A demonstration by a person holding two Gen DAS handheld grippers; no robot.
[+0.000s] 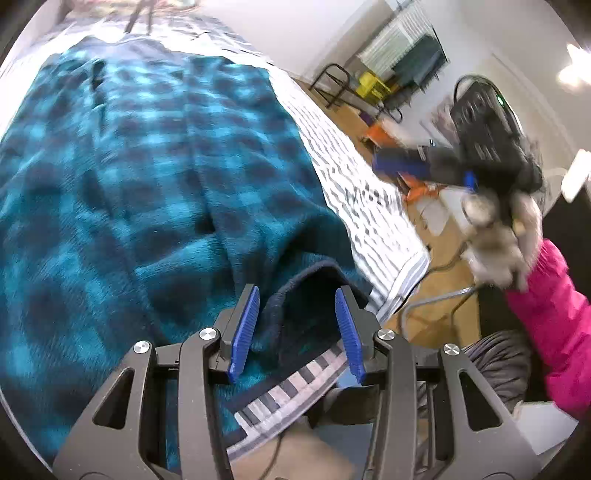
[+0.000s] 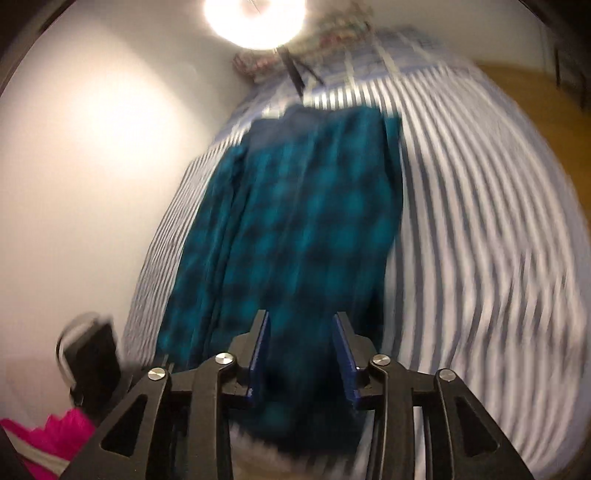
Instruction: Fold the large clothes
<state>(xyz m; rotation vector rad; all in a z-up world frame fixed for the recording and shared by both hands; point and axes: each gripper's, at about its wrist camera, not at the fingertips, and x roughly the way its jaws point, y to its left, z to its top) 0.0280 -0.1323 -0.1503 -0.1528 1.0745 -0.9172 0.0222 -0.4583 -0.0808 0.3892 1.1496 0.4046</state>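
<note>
Blue-padded left tongs (image 1: 297, 328) sit spread wide right at the near edge of the bed, jaws apart with the dark navy hem of the teal plaid fleece garment (image 1: 147, 155) lying between them — nothing pinched. That garment is spread out long over the striped bedspread (image 1: 354, 184), running away from the camera toward the far end of the bed, with a seam down its middle and a few soft folds near the hem.

Right tongs (image 2: 301, 350) are released too, pads well apart, hovering over the near end of the same garment (image 2: 295, 221); the shot is pretty motion-blurred so I can't tell if the pads touch the fabric. The person's right hand (image 1: 498, 236), in a bright pink sleeve (image 1: 546, 325), shows off to the side of the bed in the left view, gripping the other tool.

Room-wise — grey and white stripes cover the whole bed (image 2: 461, 221), a plain white wall (image 2: 92, 166) runs alongside it, a ceiling lamp (image 2: 255, 18) glares overhead, and there's wood floor (image 1: 369, 110) with a black chair (image 1: 332, 83), something yellow (image 1: 373, 85) and a radiator (image 1: 395, 37) at the far wall.
</note>
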